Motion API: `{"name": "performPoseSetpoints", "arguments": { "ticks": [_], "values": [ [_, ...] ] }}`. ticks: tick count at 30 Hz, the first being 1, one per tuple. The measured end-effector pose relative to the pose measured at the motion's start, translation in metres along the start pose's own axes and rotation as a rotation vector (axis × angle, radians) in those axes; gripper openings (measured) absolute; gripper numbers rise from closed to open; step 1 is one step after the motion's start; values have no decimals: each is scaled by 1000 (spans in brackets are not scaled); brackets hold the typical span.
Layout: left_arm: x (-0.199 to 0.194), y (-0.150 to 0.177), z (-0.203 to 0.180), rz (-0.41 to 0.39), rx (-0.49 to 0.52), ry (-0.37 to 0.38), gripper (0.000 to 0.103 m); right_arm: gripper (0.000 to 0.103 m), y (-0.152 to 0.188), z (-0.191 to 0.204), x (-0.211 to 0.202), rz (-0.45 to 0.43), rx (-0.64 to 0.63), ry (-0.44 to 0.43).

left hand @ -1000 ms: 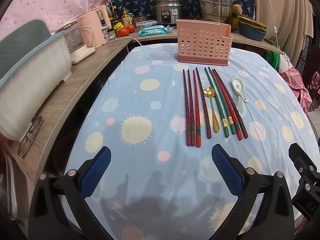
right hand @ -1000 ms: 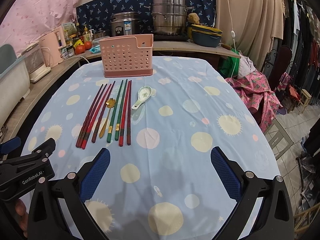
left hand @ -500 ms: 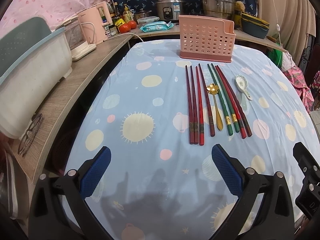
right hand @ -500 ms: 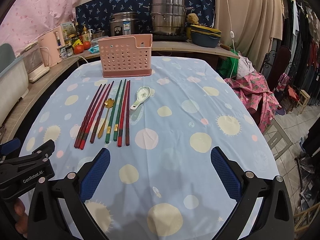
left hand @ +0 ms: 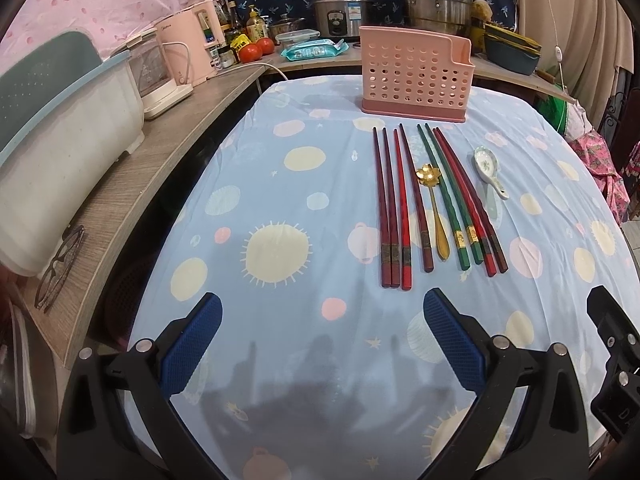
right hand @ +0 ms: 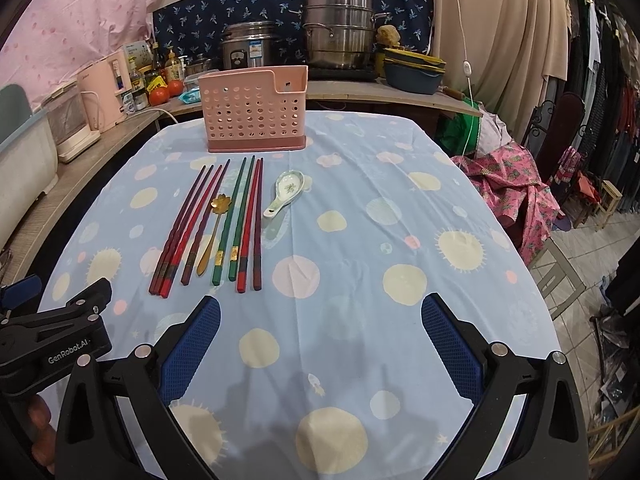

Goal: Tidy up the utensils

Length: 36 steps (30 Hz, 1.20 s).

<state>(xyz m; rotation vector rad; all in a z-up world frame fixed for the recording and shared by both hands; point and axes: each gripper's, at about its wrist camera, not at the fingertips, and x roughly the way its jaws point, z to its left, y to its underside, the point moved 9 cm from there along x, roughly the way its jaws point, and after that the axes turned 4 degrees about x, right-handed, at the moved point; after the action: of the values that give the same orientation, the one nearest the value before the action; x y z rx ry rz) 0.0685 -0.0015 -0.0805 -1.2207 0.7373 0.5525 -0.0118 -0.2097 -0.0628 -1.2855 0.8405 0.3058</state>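
Several red, dark red and green chopsticks [left hand: 424, 204] [right hand: 224, 224] lie side by side on the blue spotted tablecloth [left hand: 280, 184]. A gold spoon [left hand: 434, 208] [right hand: 212, 236] lies among them. A white ceramic spoon [left hand: 488, 170] [right hand: 284, 192] lies to their right. A pink perforated utensil holder [left hand: 414, 76] [right hand: 254, 114] stands upright behind them. My left gripper [left hand: 322, 342] is open and empty, just short of the chopstick ends. My right gripper [right hand: 320, 344] is open and empty, right of the chopsticks.
A wooden counter [left hand: 132, 168] runs along the left with a white tub [left hand: 60, 152], pink kettle [left hand: 188, 56] and glasses [left hand: 60, 266]. Pots [right hand: 340, 40], a rice cooker [right hand: 248, 50], bottles and tomatoes stand behind. The table's right edge drops to floor and pink cloth [right hand: 516, 184].
Both grippers have moved slightly forward toward the utensils; the chopsticks and holder appear a little closer. Nothing on the table has moved.
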Motion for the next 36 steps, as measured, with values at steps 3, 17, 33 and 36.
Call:
{"name": "performPoseSetpoints", "arguments": {
  "ticks": [3,17,33,36],
  "values": [
    [1,0,0,3,-1,2,96,97,0,0,0,-1,0,-1],
    [2,2,1,7,-1,3,96,97,2,2,2,4,4,-5],
    [12,4,4,36,-19,11,96,97,2,-4,9,19,25,-6],
    [21,4,9,63,-34,13,96,97,-1,-8,12,21,31,-8]
  ]
}}
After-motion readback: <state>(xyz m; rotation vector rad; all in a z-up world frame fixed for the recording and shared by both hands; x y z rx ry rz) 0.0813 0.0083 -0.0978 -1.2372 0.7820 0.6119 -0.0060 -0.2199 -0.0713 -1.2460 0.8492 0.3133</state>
